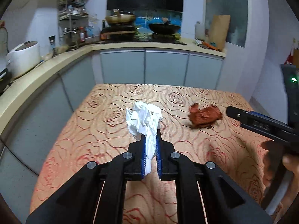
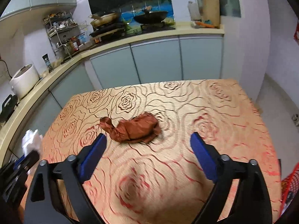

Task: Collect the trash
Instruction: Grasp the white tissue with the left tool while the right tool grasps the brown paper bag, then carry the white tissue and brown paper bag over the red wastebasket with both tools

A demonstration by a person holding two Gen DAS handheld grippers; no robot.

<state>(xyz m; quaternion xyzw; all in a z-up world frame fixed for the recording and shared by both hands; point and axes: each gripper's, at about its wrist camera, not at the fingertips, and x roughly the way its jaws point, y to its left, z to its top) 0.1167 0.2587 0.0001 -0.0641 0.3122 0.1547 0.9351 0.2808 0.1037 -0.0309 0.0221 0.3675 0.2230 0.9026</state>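
My left gripper (image 1: pixel 151 137) is shut on a crumpled white tissue (image 1: pixel 143 120) and holds it above the table; the tissue also shows at the left edge of the right wrist view (image 2: pixel 31 139). A crumpled brown wrapper (image 2: pixel 133 127) lies on the rose-patterned tablecloth (image 2: pixel 205 112), just ahead of my right gripper (image 2: pixel 148 137), which is open and empty with its fingers (image 2: pixel 200 149) spread wide. In the left wrist view the brown wrapper (image 1: pixel 204 114) lies to the right, with the right gripper (image 1: pixel 230 112) coming in beside it.
A kitchen counter (image 1: pixel 56 59) curves around the table's far and left sides, holding a white rice cooker (image 1: pixel 23 57), a rack of jars, and pans on a stove (image 1: pixel 162 29). A red mesh basket (image 2: pixel 288 186) shows at the lower right.
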